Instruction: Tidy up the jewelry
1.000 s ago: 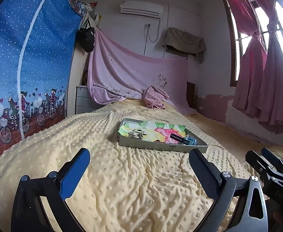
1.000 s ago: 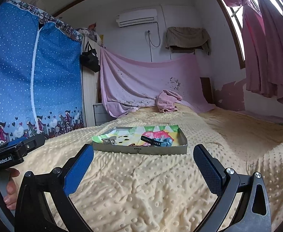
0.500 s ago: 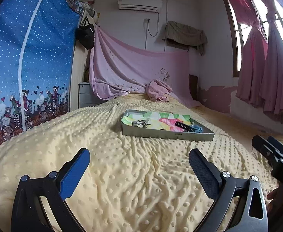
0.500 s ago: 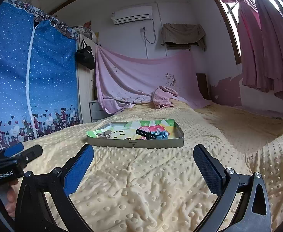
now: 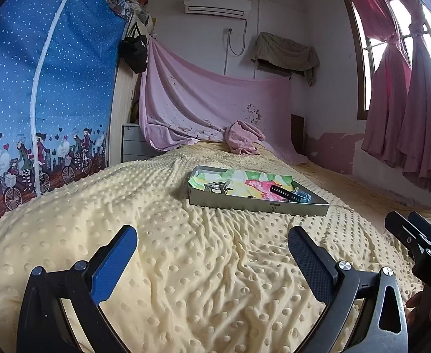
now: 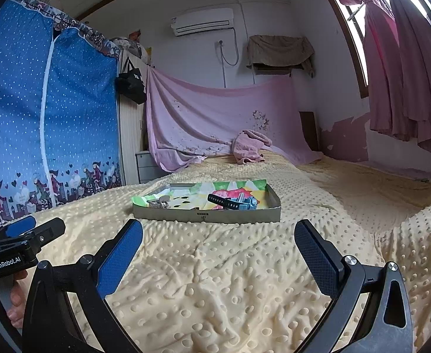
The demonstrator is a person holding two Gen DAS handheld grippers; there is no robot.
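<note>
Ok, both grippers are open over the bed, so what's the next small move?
Probably ease the right gripper forward toward the tray. Both it and the left gripper are empty and well short of the tray, and the dark strap lies at the tray's right end, nearest the right side.

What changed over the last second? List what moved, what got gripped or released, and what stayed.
Both tongs moved slightly, shifting the view of the tray; in the right view it now looks nearer. Nothing was gripped or released. The left tongs and right tongs stay open and empty above the yellow blanket. The black strap and metal piece still lie in the tray as before.
</note>
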